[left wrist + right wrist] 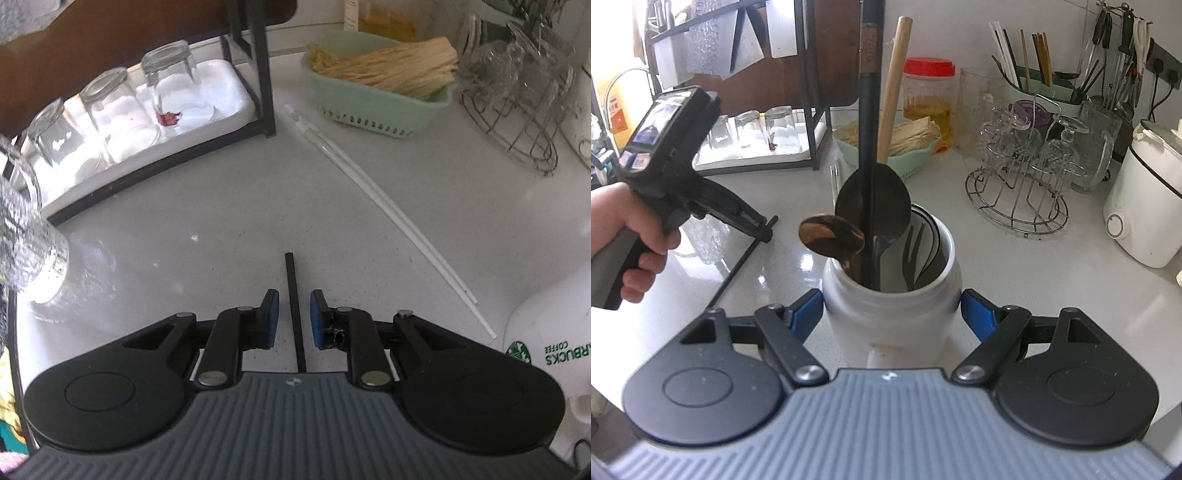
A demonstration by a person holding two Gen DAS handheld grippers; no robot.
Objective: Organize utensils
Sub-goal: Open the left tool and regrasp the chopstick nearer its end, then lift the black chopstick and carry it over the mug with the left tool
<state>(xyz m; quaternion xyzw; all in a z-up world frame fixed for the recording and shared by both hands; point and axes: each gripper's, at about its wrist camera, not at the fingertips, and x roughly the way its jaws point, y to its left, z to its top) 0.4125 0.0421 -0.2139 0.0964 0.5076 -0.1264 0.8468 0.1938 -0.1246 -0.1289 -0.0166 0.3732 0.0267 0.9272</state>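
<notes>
Gripping a glossy white ceramic mug (892, 317), right tool (892, 314).

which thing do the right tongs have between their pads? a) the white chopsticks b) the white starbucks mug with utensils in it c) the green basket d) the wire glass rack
b: in the right wrist view the blue pads of the right tongs sit against both sides of the white mug, which holds spoons and long-handled utensils; the green basket and wire glass rack stand farther back on the counter.
</notes>
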